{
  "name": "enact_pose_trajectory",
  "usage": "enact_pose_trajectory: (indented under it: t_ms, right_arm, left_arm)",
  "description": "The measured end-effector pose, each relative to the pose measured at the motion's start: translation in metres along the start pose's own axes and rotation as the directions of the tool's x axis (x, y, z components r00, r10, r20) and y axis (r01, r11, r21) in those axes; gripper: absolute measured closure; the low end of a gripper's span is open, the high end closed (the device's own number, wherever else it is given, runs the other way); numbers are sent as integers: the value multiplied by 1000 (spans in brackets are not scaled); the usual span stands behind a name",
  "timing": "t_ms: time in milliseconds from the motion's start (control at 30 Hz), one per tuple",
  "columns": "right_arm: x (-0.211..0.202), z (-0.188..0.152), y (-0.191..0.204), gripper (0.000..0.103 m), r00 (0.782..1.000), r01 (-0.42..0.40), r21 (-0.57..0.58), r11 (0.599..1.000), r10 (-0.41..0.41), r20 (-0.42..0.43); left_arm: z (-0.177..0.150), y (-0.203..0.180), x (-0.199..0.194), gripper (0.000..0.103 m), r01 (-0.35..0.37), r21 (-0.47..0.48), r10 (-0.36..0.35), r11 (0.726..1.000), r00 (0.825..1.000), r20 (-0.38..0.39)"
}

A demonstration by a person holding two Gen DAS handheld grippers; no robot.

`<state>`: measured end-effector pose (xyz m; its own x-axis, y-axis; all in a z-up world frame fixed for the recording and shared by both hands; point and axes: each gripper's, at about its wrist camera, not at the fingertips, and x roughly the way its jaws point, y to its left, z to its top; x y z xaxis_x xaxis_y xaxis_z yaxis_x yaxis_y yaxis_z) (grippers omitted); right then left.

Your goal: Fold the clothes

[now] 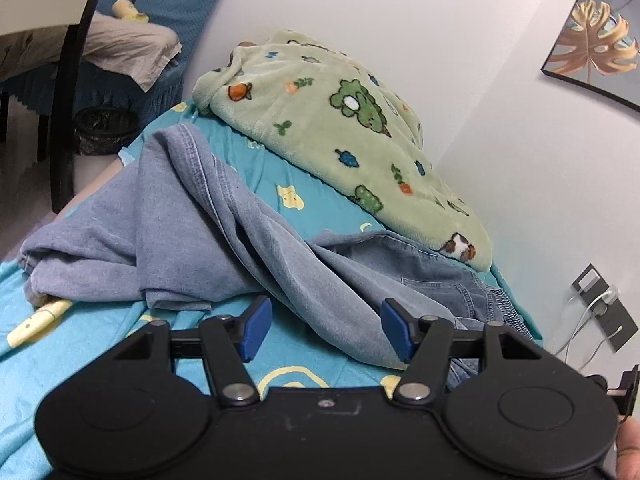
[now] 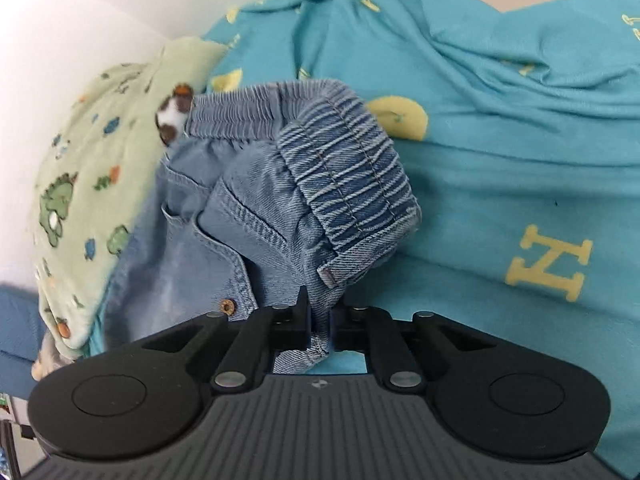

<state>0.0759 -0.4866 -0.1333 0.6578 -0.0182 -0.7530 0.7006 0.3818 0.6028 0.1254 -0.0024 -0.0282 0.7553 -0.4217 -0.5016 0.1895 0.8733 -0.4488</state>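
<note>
Jeans [image 2: 256, 216] are pinched at the waistband by the right gripper [image 2: 320, 312], jaws clamped tight — left gripper [image 1: 324, 330] is held over the denim, jaws apart.

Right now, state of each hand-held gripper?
Left hand-held gripper: open, holding nothing, jeans fabric between its pads untouched.
Right hand-held gripper: shut on the jeans near the elastic waistband.

Jeans [image 1: 224, 236] on the bed sheet [image 1: 120, 344]

Blanket [image 1: 340, 120] lies behind the jeans, against the wall [image 1: 440, 32]; its corner overlaps their waistband [image 2: 344, 168]. Sheet extends before and beside them.
</note>
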Motion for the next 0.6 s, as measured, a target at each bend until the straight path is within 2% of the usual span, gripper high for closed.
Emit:
enact_pose_trajectory:
  t_ms: [67, 133, 167, 200, 233, 333, 467, 600]
  right_arm:
    - [-3, -5, 6, 86, 1000, 18, -34, 999, -18, -1]
    - [-13, -13, 14, 69, 999, 36, -85, 996, -35, 15]
    - [-19, -19, 19, 65, 1000, 24, -120, 992, -22, 19]
    - [-24, -26, 24, 53, 1000, 2, -155, 988, 1, 21]
    - [-30, -34, 28, 47, 1000, -18, -190, 982, 23, 21]
    - [-36, -61, 47, 48, 998, -66, -314, 947, 71, 3]
    - [-33, -92, 77, 48, 992, -125, -478, 870, 121, -40]
    - [-23, -108, 97, 48, 979, -202, -558, 805, 183, -90]
  left_arm:
    - [0, 0, 0, 45, -6, -3, 6, 1000, 1000, -3]
    - [1, 0, 0, 45, -13, -1, 13, 1000, 1000, -2]
    - [1, 0, -1, 45, -15, -2, 15, 1000, 1000, -1]
    - [1, 0, -1, 45, -15, -3, 15, 1000, 1000, -1]
    - [1, -1, 0, 45, -17, -2, 17, 1000, 1000, -2]
    - [1, -2, 1, 45, -24, 9, 24, 1000, 1000, -5]
    - [-1, -3, 2, 45, -39, 25, 39, 999, 999, -8]
    - [-2, 1, 5, 45, -60, 23, 60, 998, 998, -15]
